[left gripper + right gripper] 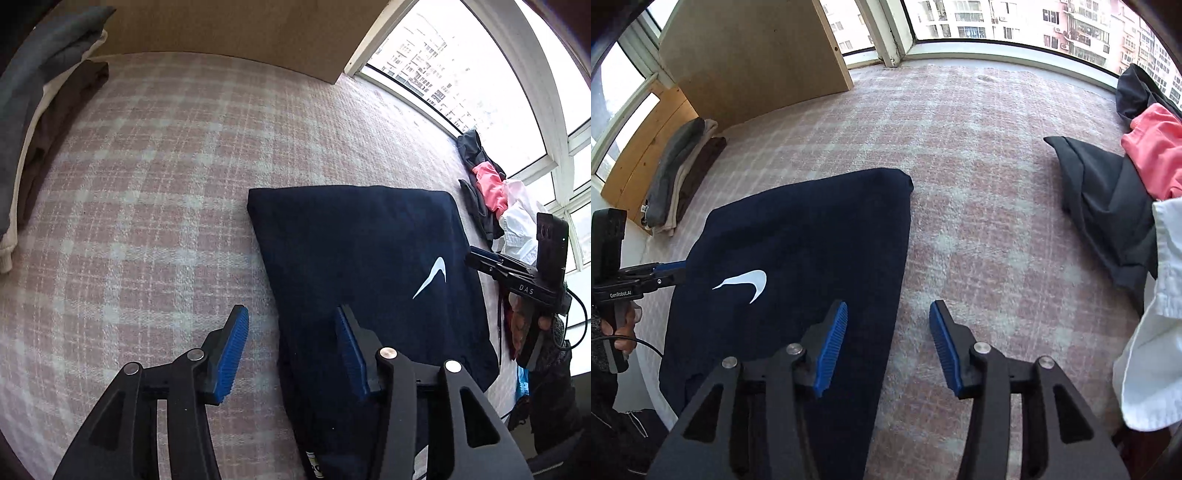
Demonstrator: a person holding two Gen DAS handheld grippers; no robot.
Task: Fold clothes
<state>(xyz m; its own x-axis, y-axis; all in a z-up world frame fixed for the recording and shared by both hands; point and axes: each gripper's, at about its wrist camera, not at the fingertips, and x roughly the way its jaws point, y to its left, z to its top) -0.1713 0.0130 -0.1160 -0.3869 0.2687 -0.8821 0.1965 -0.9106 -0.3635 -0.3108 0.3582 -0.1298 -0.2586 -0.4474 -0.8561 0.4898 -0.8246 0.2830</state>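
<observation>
The navy garment (369, 266) lies flat on the pink plaid bed cover (147, 184) as a tidy, straight-edged panel with its white swoosh logo (430, 277) facing up, so it already looks at least partly folded. The left tongs (291, 332) stand apart and hold nothing, straddling the garment's left edge: one blue pad over bare cover, the other over dark cloth. The right tongs (888, 334) are likewise apart and empty, straddling the opposite edge. That mirrored stance suits either taking both edges for a further fold or having just let go (one moment cannot say which). Far ahead and to the left of the left tongs rests a neat stack of folded clothes (33, 122). To the right of the right tongs sits a loose heap (1137, 192) of dark, pink and white pieces, apparently unfolded.
</observation>
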